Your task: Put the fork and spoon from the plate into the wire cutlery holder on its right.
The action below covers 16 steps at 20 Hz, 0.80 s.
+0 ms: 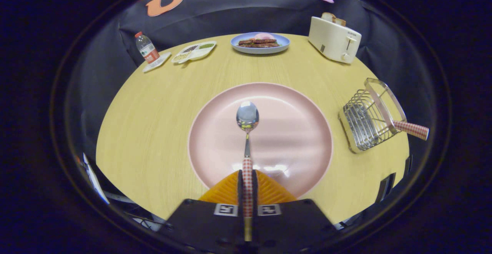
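A spoon (pixel 247 131) with a red-checked handle points forward over the pink plate (pixel 300 131), its bowl above the plate's middle. My gripper (pixel 247 186) is shut on the spoon's handle, the orange fingers (pixel 226 190) pressing it from both sides. To the right of the plate stands the wire cutlery holder (pixel 365 121), tipped in this view. A red-checked handle (pixel 412 129), the fork's, sticks out of the holder to the right; its head is hidden among the wires.
On the round wooden table (pixel 153 123), at the far side, stand a white toaster (pixel 333 39) with bread, a blue plate of food (pixel 260 42), a divided white dish (pixel 194 51) and a water bottle (pixel 146 48) on a coaster.
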{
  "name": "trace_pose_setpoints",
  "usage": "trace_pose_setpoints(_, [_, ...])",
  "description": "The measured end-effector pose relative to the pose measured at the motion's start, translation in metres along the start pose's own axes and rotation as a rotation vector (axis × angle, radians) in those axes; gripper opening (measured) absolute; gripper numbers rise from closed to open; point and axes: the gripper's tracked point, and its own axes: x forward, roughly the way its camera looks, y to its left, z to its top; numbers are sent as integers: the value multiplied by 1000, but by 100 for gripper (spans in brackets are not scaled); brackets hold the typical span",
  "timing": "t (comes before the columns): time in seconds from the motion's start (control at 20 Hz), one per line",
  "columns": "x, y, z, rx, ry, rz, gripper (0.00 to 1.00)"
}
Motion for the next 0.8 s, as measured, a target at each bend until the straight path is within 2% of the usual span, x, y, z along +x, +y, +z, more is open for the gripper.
trace_pose_setpoints(0.05, [-2, 0, -1, -12, 8, 2, 2])
trace_pose_setpoints(0.25, [-20, -11, 8, -50, 21, -3, 2])
trace_pose_setpoints(0.55, [-97, -38, 48, -154, 74, 37, 2])
trace_pose_setpoints(0.8, [-152, -95, 85, -69, 128, 32, 2])
